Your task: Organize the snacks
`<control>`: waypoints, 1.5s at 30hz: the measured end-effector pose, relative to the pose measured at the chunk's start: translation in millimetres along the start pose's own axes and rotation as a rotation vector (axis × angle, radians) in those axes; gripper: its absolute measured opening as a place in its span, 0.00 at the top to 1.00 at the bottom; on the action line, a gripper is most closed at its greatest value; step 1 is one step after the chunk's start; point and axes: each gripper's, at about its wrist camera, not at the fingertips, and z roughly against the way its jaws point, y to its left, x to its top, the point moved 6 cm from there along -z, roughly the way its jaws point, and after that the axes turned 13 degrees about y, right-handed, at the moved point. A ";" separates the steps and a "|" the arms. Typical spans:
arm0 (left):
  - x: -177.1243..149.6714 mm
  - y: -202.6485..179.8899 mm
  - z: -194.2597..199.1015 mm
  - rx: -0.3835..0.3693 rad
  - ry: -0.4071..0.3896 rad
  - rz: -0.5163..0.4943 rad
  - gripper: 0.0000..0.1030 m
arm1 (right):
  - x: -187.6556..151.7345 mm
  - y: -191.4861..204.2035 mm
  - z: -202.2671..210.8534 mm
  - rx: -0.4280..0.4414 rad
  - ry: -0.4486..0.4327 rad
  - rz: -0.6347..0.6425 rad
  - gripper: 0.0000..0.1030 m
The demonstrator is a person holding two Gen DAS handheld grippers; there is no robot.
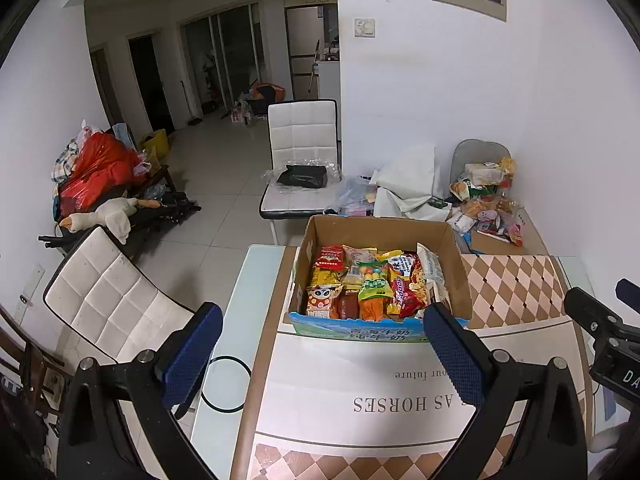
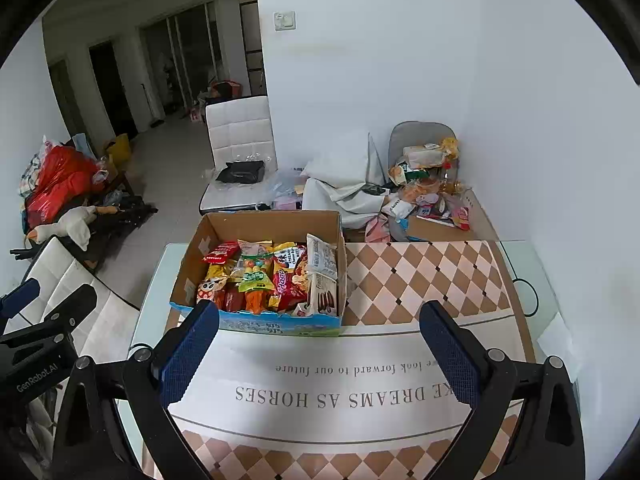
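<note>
1. Hovering above the near part of the table, the left gripper (image 1: 322, 354) has its blue-padded fingers (image 1: 192, 354) spread wide and holds nothing.
2. The right gripper (image 2: 320, 354) hangs beside it, its fingers (image 2: 450, 354) likewise released and bare; each tool shows at the edge of the other's view.
3. Beyond both fingertips stands an open cardboard box (image 1: 456, 264) with a blue and green printed front wall, its long axis running away from the cameras and its flaps up.
4. Snack packets (image 2: 256, 276) fill the box, standing on end in rows, their tops facing upward; a red packet (image 1: 404, 290) and a white biscuit pack (image 2: 322, 258) sit toward its right side.
5. The box rests on a table runner (image 2: 420, 280) with a brown and cream diamond pattern and a white panel of upside-down lettering, laid over a glass table (image 1: 240, 280).
6. A second heap of snacks (image 2: 430, 184) lies well apart, on a further surface in the corner by the white wall.
7. White padded chairs (image 1: 302, 132) stand around the table, one carrying a black bag (image 1: 302, 176).
8. A plush goose (image 1: 102, 216) and red bags (image 1: 100, 168) lie at the left of a tiled floor (image 1: 216, 184) that runs to dark doorways.
</note>
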 end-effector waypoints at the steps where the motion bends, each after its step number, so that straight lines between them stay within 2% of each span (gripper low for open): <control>1: 0.5 0.4 0.4 0.000 -0.002 0.001 0.00 | 0.4 -0.3 -0.1 0.001 -0.001 -0.001 0.01; 45: 0.2 -4.5 19.6 -0.019 -0.021 -0.025 0.00 | -5.1 5.8 9.7 0.012 -0.005 0.005 0.01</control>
